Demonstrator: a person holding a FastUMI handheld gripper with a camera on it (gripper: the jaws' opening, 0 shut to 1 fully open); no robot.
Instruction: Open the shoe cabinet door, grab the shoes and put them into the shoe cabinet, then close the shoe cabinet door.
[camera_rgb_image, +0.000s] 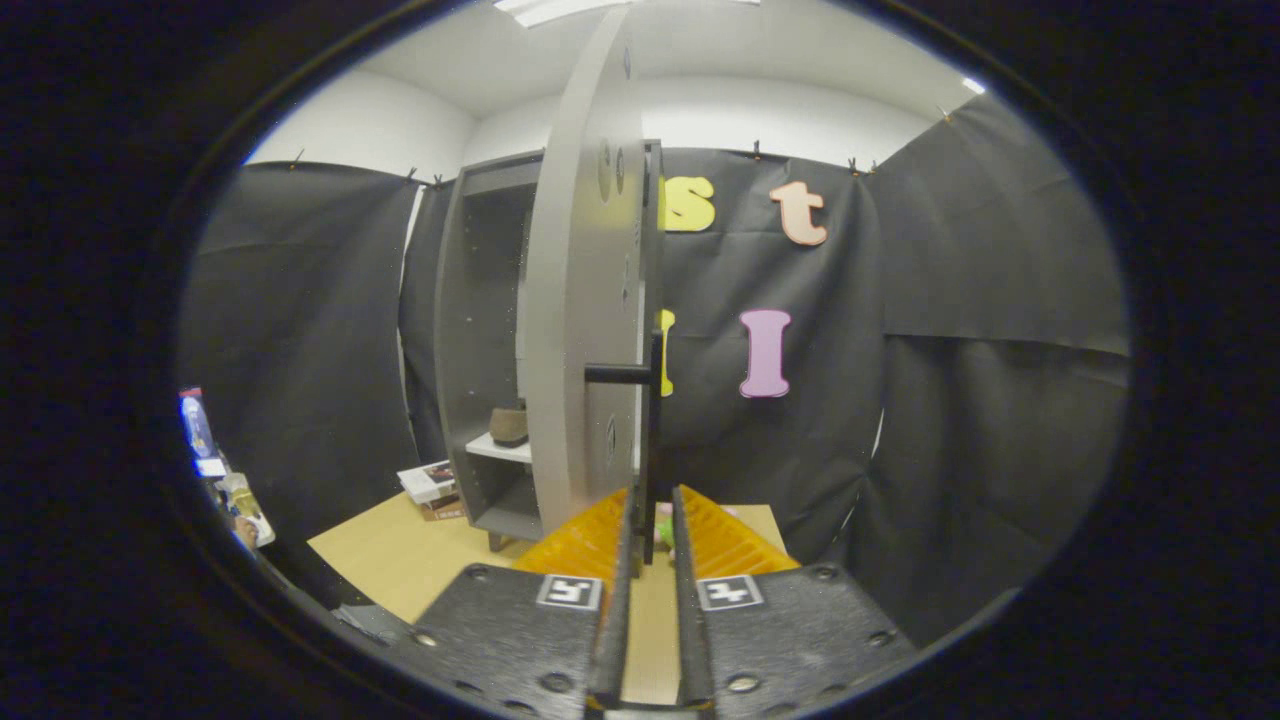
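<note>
The grey shoe cabinet (470, 330) stands ahead to the left with its inside showing. Its door (580, 300) is swung open and I see it almost edge-on, just beyond my fingers. A brown shoe (508, 425) sits on the white shelf inside. The door's black handle (654, 440) is a vertical bar on a short post. Its lower end hangs in the narrow gap of my gripper (652, 515). The bar lies close to the left orange finger (590, 535), and a sliver of space shows on its right. The fingers are only slightly apart and do not both press on it.
The cabinet stands on a light wooden tabletop (400, 560). Small boxes (430, 485) lie by the cabinet's foot on the left. Black cloth walls close in behind and on the right. Some small items (235, 500) sit at the far left.
</note>
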